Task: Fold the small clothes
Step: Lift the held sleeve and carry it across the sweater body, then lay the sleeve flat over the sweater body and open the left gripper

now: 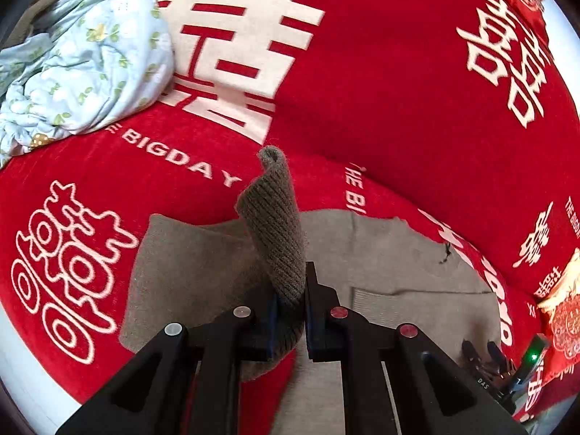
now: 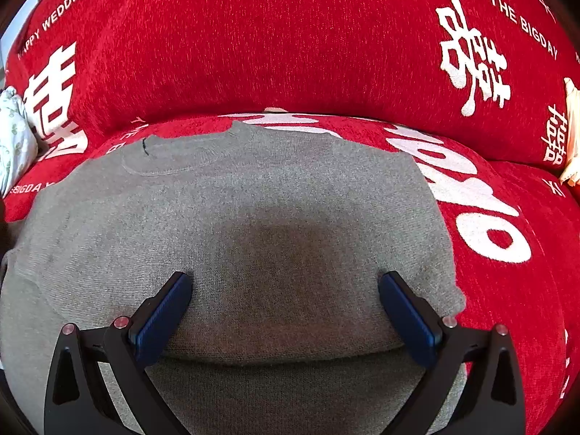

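A grey knit sweater (image 2: 253, 224) lies flat on a red sofa seat, its collar (image 2: 170, 156) toward the backrest. In the left wrist view my left gripper (image 1: 290, 311) is shut on the ribbed sleeve cuff (image 1: 275, 217), which stands up between the pads, lifted above the sweater body (image 1: 203, 253). In the right wrist view my right gripper (image 2: 286, 308) stands open, its blue pads (image 2: 166, 311) wide apart and resting against the sweater's right side with nothing pinched. The right gripper (image 1: 485, 359) also shows at the lower right of the left wrist view.
A crumpled pale-blue floral cloth (image 1: 83, 58) lies at the sofa's left end. The red sofa cover (image 2: 290, 43) with white lettering forms the backrest behind the sweater. A red and cream cushion (image 1: 562, 311) sits at the right.
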`<control>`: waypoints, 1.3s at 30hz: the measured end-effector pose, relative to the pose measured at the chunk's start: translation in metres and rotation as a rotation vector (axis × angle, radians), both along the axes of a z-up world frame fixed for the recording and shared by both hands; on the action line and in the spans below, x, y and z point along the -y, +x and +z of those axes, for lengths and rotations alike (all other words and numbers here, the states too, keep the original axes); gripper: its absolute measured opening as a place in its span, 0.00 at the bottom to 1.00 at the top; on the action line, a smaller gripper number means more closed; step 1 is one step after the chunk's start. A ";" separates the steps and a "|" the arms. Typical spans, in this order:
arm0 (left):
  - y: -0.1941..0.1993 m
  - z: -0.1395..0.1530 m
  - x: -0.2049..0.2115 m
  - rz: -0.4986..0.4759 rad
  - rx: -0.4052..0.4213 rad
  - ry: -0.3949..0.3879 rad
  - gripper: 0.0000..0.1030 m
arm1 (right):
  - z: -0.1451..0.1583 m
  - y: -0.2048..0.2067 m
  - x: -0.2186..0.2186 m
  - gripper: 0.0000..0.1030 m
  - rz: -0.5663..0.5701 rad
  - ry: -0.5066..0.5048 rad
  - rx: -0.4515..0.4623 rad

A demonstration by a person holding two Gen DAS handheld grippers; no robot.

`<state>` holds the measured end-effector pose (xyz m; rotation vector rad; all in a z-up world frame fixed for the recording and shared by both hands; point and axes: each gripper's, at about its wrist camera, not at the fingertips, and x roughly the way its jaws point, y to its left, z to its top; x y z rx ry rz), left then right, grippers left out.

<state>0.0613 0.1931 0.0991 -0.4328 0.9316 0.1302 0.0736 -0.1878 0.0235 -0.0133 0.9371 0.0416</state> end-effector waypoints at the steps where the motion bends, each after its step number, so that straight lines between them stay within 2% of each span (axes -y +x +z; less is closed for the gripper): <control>1: 0.002 0.000 0.008 -0.013 0.001 0.008 0.12 | 0.000 0.000 0.000 1.00 0.000 0.001 0.000; 8: 0.011 0.005 0.065 -0.125 -0.013 0.079 0.12 | 0.000 0.001 0.001 1.00 0.000 0.002 0.000; 15: 0.019 0.012 0.111 -0.190 -0.007 0.092 0.12 | 0.003 -0.003 0.000 1.00 -0.005 0.013 0.003; 18: 0.021 0.013 0.132 -0.221 -0.007 0.115 0.12 | 0.009 -0.009 0.005 1.00 -0.026 0.027 0.032; 20: 0.022 0.013 0.143 -0.236 -0.009 0.126 0.12 | 0.015 -0.015 0.010 1.00 -0.047 0.043 0.063; 23: 0.026 0.013 0.156 -0.247 -0.017 0.124 0.12 | 0.019 -0.021 0.019 1.00 -0.050 0.086 0.051; 31: 0.037 0.017 0.194 -0.278 -0.013 0.128 0.12 | 0.024 -0.047 0.028 1.00 0.020 0.138 0.020; 39: 0.041 0.022 0.240 -0.348 0.000 0.152 0.12 | 0.014 -0.063 0.026 1.00 0.071 0.083 0.003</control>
